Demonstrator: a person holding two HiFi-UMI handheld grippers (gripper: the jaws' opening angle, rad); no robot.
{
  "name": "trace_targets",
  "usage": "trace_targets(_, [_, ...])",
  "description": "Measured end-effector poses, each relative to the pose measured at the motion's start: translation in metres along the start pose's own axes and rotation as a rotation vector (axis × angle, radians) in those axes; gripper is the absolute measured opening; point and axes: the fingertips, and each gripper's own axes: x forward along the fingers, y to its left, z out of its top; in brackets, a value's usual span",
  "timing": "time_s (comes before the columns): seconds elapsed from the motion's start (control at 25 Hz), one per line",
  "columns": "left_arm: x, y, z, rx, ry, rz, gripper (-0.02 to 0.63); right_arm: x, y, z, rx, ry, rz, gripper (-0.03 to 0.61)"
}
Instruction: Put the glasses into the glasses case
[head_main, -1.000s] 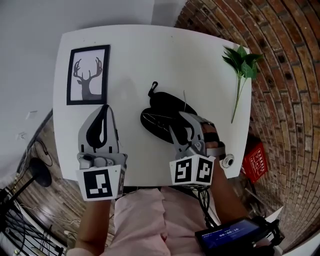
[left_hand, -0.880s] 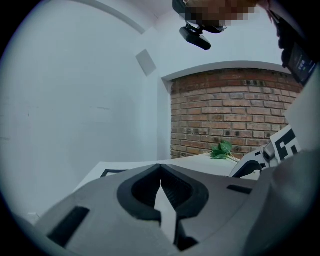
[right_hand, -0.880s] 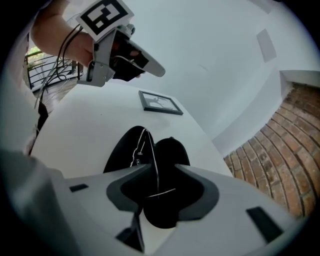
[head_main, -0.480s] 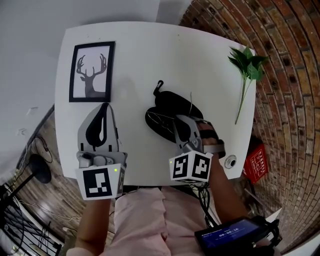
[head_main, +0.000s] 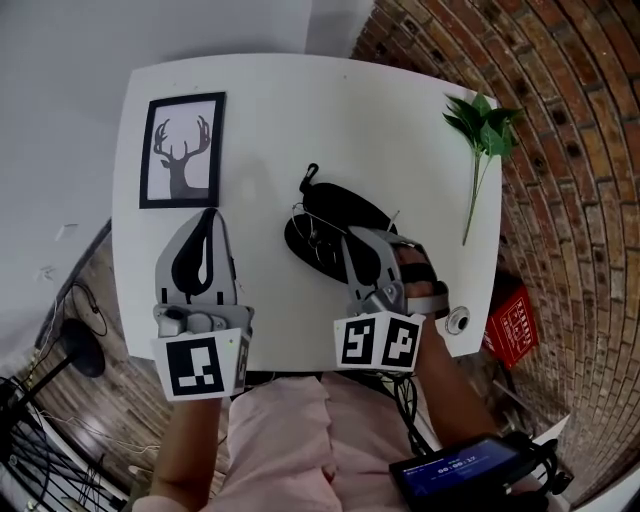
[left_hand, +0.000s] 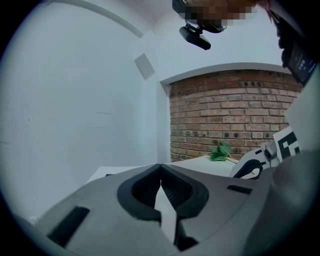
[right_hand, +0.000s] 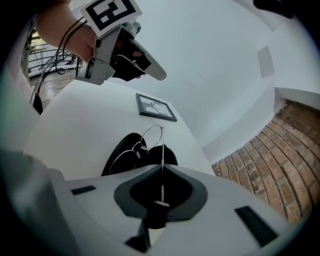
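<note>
Thin wire-framed glasses (right_hand: 162, 150) hang just above the open black glasses case (right_hand: 127, 150). My right gripper (right_hand: 162, 170) is shut on one temple arm, its jaws having just closed on it. In the head view the glasses (head_main: 312, 228) sit over the left part of the case (head_main: 350, 208), with the right gripper (head_main: 352, 240) at the case's near edge. My left gripper (head_main: 208, 215) hovers to the left, apart from the case, with its jaws together and nothing held. The left gripper view shows the left gripper (left_hand: 160, 167) with its tips meeting.
A framed deer picture (head_main: 180, 150) lies at the white table's (head_main: 270, 100) far left. A green leafy sprig (head_main: 480, 130) lies at the far right edge. A small round white thing (head_main: 457, 321) sits at the near right corner. Brick floor lies to the right of the table.
The right gripper's jaws went from open over the case to closed on the glasses' temple arm. The glasses now stand tilted above the case. The left gripper kept still.
</note>
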Motion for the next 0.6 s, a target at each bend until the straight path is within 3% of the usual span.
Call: trace_targets(0.6, [-0.044,-0.04,0.028,0.014,-0.064,0.03,0.002,-0.066,-0.028,-0.002,-0.013,-0.077,-0.107,0.015])
